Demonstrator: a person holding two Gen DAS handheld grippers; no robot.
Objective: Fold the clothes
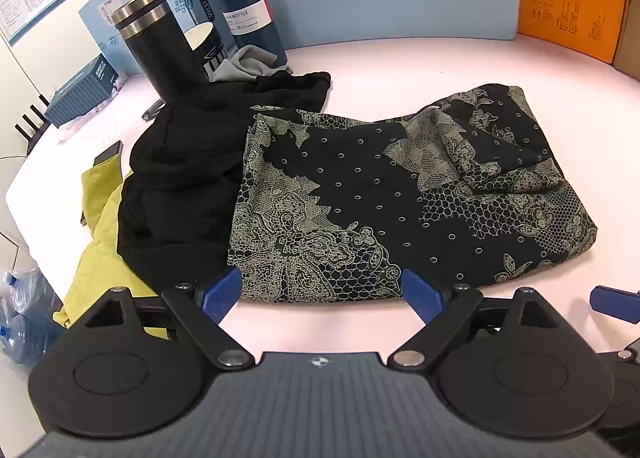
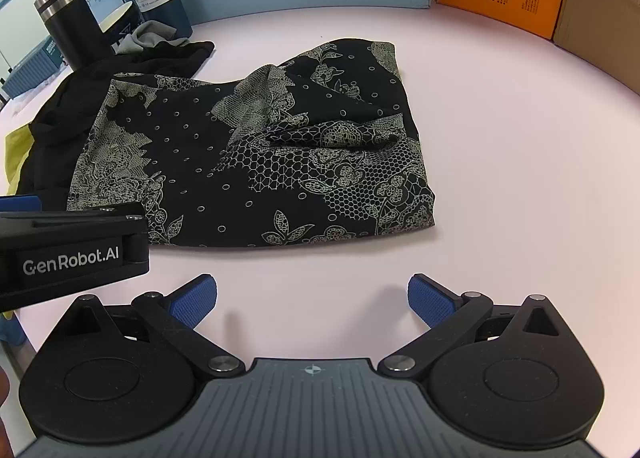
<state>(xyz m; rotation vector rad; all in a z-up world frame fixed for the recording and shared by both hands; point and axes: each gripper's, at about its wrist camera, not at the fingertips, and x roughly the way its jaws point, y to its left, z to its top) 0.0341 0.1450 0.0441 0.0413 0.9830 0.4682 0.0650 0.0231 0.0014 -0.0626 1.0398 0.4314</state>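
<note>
Both tongs wide and empty, near edge of the lace-print garment [image 1: 400,194] just ahead.

The garment lies roughly folded mid-counter [image 1: 400,58], its far right corner still bunched; my left tongs [image 1: 322,290] flank its near hem, my right tongs [image 2: 312,298] hover over bare counter. If I pinch only the top layer, I judge the fold slides apart. A pull leftward could drag the black garment [image 1: 180,186] touching it, and that could tip the steel-banded flask [image 1: 160,46] behind. The paper cup [image 1: 206,44]: contents hidden.
</note>
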